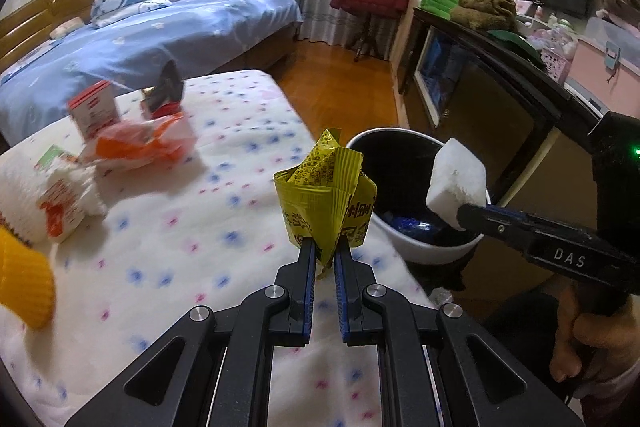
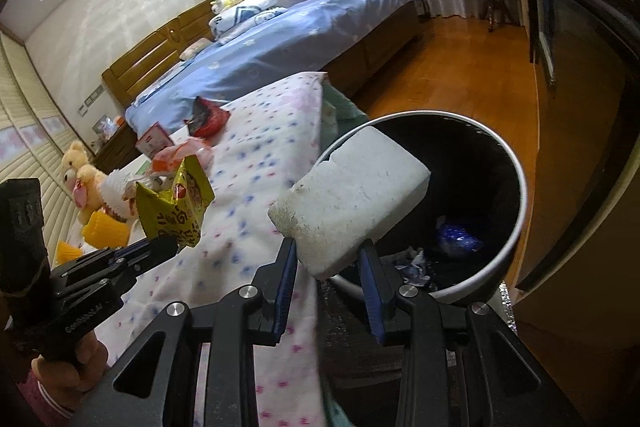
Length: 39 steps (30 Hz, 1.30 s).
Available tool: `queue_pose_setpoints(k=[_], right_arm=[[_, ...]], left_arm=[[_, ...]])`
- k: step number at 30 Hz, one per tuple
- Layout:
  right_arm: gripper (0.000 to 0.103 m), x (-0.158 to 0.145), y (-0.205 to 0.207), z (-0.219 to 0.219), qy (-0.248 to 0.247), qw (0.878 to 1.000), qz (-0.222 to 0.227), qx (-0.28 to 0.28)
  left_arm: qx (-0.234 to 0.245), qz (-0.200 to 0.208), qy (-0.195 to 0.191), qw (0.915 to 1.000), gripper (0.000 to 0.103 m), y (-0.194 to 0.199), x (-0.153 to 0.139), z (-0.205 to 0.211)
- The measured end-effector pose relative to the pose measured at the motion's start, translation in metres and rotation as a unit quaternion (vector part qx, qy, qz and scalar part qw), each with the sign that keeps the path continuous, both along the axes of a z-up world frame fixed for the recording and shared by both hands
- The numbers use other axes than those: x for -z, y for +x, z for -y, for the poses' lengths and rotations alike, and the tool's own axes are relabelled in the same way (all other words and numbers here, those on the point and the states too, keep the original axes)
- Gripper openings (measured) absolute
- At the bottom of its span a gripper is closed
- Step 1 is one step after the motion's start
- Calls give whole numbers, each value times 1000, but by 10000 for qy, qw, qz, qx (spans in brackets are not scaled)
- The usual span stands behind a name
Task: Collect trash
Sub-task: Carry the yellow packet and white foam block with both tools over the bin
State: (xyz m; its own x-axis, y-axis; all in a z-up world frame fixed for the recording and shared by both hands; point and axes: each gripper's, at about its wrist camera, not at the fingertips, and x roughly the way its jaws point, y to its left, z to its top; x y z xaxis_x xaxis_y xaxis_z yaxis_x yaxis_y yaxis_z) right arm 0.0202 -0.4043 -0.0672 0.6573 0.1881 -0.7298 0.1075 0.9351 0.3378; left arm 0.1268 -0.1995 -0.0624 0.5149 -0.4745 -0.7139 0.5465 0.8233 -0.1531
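My left gripper [image 1: 324,247] is shut on a crumpled yellow snack wrapper [image 1: 326,193], held above the spotted blanket close to the bin's left rim. The same yellow wrapper [image 2: 174,203] shows at the left of the right wrist view. My right gripper [image 2: 328,251] is shut on a white foam block [image 2: 348,203], which hangs over the near rim of the white trash bin [image 2: 516,227]. From the left wrist view, the foam block [image 1: 456,183] is above the bin [image 1: 424,251]. Blue and white scraps [image 2: 456,239] lie inside the bin.
More litter lies on the spotted blanket [image 1: 224,227]: an orange-and-white bag [image 1: 144,143], a red-and-white carton [image 1: 94,111], a dark red pouch [image 1: 166,91], white paper cups [image 1: 60,195] and a yellow cup [image 1: 24,279]. A dark cabinet [image 1: 500,107] stands right behind the bin.
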Motion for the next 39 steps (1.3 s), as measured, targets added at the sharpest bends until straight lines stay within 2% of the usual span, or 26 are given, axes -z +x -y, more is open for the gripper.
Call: queue_pose_setpoints(k=[18,39], right_arm=[[32,7,12,38,-13,9996,-119,242],[32,19,27,68,72,9988,-333,349]], left_arm=[[318,-84,200,9993,8,29,8,61],[611,-357,337,9969,8,61,22,109]])
